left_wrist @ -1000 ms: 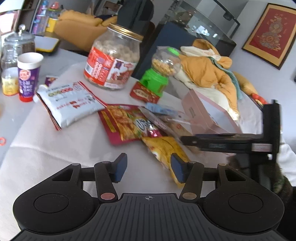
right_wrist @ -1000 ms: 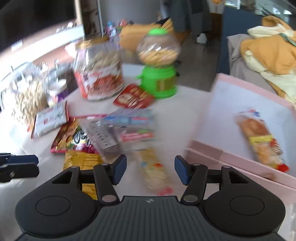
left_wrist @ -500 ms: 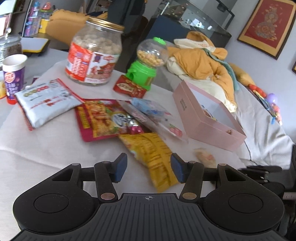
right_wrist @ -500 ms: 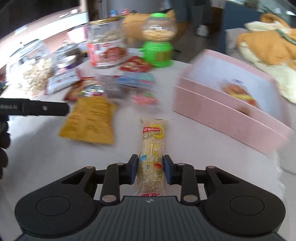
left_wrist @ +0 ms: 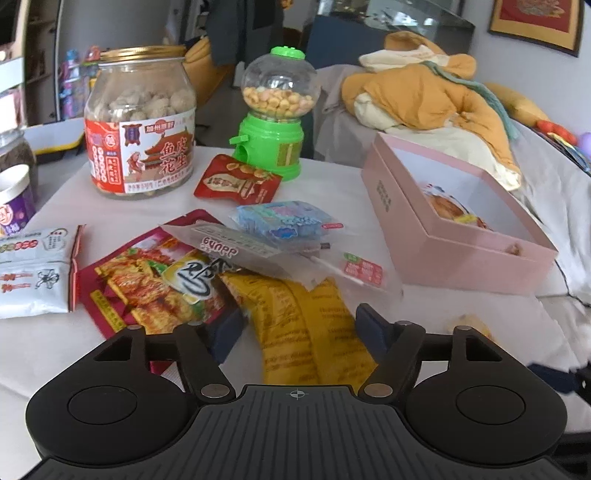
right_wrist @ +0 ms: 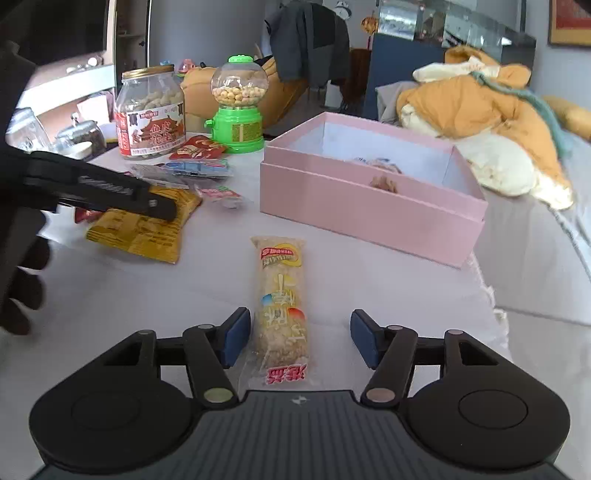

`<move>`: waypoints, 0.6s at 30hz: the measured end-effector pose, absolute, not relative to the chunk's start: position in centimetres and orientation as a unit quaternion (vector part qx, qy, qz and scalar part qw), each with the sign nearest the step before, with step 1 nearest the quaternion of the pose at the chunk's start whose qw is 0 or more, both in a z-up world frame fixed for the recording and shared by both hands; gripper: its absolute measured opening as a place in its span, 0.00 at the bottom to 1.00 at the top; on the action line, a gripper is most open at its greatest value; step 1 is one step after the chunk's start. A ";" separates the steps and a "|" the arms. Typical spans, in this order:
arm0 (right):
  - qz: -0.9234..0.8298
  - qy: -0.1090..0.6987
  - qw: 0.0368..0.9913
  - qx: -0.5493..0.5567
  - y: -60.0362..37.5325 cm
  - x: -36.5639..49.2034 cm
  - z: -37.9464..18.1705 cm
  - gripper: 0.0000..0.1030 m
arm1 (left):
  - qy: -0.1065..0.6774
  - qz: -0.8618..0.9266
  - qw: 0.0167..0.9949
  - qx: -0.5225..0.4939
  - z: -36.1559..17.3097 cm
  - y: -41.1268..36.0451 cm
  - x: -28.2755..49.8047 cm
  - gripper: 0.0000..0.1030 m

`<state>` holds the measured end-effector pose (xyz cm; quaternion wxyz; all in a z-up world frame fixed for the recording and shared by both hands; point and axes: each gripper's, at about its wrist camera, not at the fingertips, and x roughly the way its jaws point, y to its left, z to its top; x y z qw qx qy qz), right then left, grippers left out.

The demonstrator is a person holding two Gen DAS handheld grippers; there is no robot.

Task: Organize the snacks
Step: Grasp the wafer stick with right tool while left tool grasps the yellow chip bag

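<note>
The right hand-held gripper (right_wrist: 298,341) hangs wide open astride the snack bar (right_wrist: 281,308) lying near the desk's (right_wrist: 110,295) front edge, apparently untouched, while the left hand-held gripper (left_wrist: 298,334), equally open, straddles the yellow packet (left_wrist: 306,328).

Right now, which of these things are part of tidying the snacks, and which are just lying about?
Part of the job:
pink box
long snack bar
yellow packet
red packet
blue packet
left gripper
right gripper

Lying about:
orange blanket
framed picture
</note>
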<state>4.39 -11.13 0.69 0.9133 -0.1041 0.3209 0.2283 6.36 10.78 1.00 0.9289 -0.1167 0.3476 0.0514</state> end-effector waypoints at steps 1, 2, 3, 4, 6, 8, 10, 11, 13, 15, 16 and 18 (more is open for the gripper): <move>0.229 0.325 0.913 -0.095 -11.4 4.6 0.7 0.62 | 0.350 0.055 0.928 -0.114 1.0 10.5 6.6 0.74; 0.228 0.331 0.912 -0.085 -11.6 4.9 0.6 0.64 | 0.353 0.060 0.928 -0.106 1.0 10.1 7.0 0.74; 0.227 0.336 0.911 -0.076 -11.9 5.2 0.6 0.66 | 0.355 0.063 0.928 -0.097 1.0 9.8 7.3 0.74; 0.229 0.338 0.910 -0.069 -12.1 5.4 0.6 0.67 | 0.356 0.066 0.929 -0.082 0.9 9.4 7.4 0.73; 0.230 0.338 0.910 -0.068 -12.0 5.3 0.5 0.68 | 0.359 0.067 0.929 -0.064 1.0 8.9 7.2 0.72; 0.226 0.334 0.912 -0.075 -11.8 5.1 0.4 0.69 | 0.359 0.043 0.930 -0.071 1.1 8.8 6.3 0.69; 0.223 0.332 0.913 -0.077 -11.8 4.9 0.4 0.70 | 0.355 0.005 0.930 -0.090 1.2 9.0 4.8 0.66; 0.224 0.333 0.913 -0.076 -11.8 4.9 0.4 0.70 | 0.356 -0.017 0.929 -0.101 1.2 9.1 3.7 0.66; 0.225 0.334 0.912 -0.072 -11.9 5.0 0.4 0.70 | 0.356 -0.049 0.927 -0.106 1.3 9.0 1.5 0.56; 0.225 0.335 0.912 -0.072 -11.9 5.1 0.5 0.70 | 0.359 -0.077 0.924 -0.107 1.2 8.8 -0.2 0.55; 0.225 0.334 0.912 -0.074 -11.8 5.1 0.5 0.70 | 0.359 -0.087 0.923 -0.107 1.1 8.7 -1.1 0.55; 0.225 0.334 0.912 -0.075 -11.8 5.1 0.5 0.70 | 0.349 -0.090 0.927 -0.103 0.8 8.8 -2.6 0.55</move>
